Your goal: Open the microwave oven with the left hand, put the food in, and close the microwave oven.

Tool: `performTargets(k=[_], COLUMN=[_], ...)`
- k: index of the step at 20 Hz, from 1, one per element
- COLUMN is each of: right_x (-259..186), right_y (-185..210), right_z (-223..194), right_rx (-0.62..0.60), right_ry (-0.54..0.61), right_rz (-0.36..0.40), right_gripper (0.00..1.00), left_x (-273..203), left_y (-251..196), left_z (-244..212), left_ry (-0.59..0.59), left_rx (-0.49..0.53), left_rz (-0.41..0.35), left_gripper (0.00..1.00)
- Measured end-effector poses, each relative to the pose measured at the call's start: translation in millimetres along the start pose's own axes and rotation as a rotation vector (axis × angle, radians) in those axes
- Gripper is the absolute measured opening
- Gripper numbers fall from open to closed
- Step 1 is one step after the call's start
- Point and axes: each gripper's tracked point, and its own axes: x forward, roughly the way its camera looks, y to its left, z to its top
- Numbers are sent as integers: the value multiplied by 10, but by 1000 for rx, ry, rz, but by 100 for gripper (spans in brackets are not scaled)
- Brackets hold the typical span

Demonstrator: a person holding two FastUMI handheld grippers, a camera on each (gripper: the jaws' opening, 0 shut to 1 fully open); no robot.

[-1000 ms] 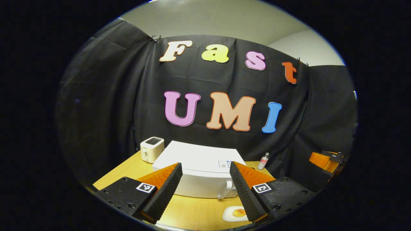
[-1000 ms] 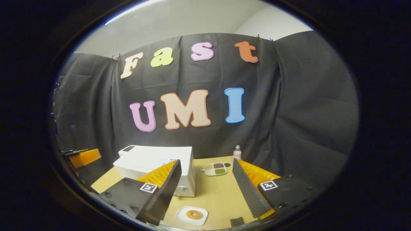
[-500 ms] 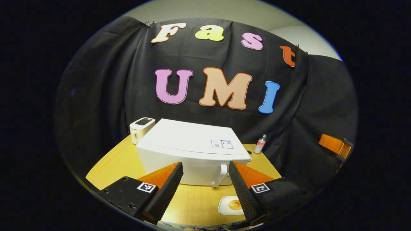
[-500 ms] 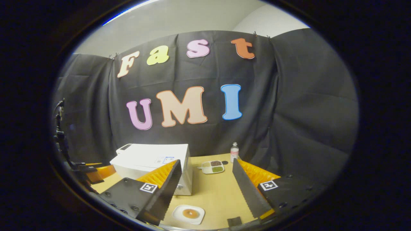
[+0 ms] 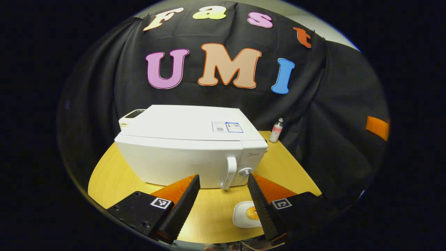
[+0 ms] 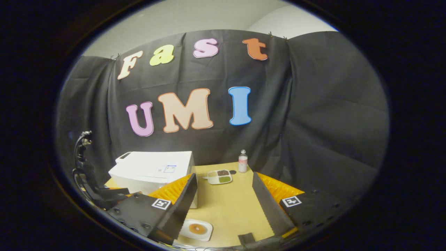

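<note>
A white microwave oven (image 5: 181,146) stands on the wooden table (image 5: 115,174) with its door closed; the vertical door handle (image 5: 230,172) and a round knob (image 5: 245,171) are at its front right. My left gripper (image 5: 221,205) is open, a short way in front of the handle, nothing between its fingers. A white plate with the food (image 5: 248,214) lies on the table before the oven, partly behind the right finger. In the right gripper view, my right gripper (image 6: 223,207) is open above the table, with the plate of food (image 6: 197,229) near its left finger and the microwave (image 6: 153,170) at left.
A white toaster (image 5: 130,116) peeks out behind the oven's left corner. A small bottle (image 5: 277,129) stands at the back right of the table (image 6: 226,205), and a divided tray of food (image 6: 219,176) lies near the bottle (image 6: 243,161). The other gripper (image 6: 101,195) is at far left.
The left gripper has moved toward the microwave and tilted down, so the oven front, handle and knob now show large. The right gripper has drifted slightly; both stay open.
</note>
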Motion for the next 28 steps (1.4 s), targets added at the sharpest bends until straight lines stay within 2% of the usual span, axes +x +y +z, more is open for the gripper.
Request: performTargets(k=[4, 7, 9, 10, 15, 16, 18, 19, 20, 21, 25, 28], right_x=[-52, -93, -111, -130, -210, -229, -261, -271, -279, -287, -319, -337], right_y=[-64, -94, -117, -129, -203, -216, -243, -253, -262, -275, -326, -373], right_z=[-45, -109, -134, -141, -210, -226, -254, -266, -269, -283, -280, -350], right_rx=[17, 34, 42, 45, 50, 50, 52, 53, 56, 59, 61, 57], right_ry=[3, 14, 15, 18, 31, 38, 48, 53, 58, 64, 69, 82], right_rz=[-31, -53, -67, -75, -109, -116, -129, -135, -140, -145, -168, -187], right_gripper=[92, 92, 92, 99, 99, 99, 99, 99, 99, 99, 99, 99], left_x=[253, 429, 565, 613, 889, 946, 1047, 1093, 1136, 1175, 1405, 1493], left_y=[-36, -30, -5, -9, -47, -45, -33, -36, -38, -40, -19, -31], left_z=[-286, -459, -565, -602, -761, -791, -822, -852, -867, -903, -963, -970], left_ry=[69, 86, 95, 97, 95, 99, 102, 103, 107, 115, 118, 122], left_rx=[25, 34, 38, 36, 28, 34, 34, 28, 21, 17, 53, 44], left_rz=[-10, -11, -9, -14, -34, -33, -31, -32, -33, -35, -31, -36], left_gripper=[86, 86, 82, 82, 78, 84, 82, 76, 81, 76, 74, 69])
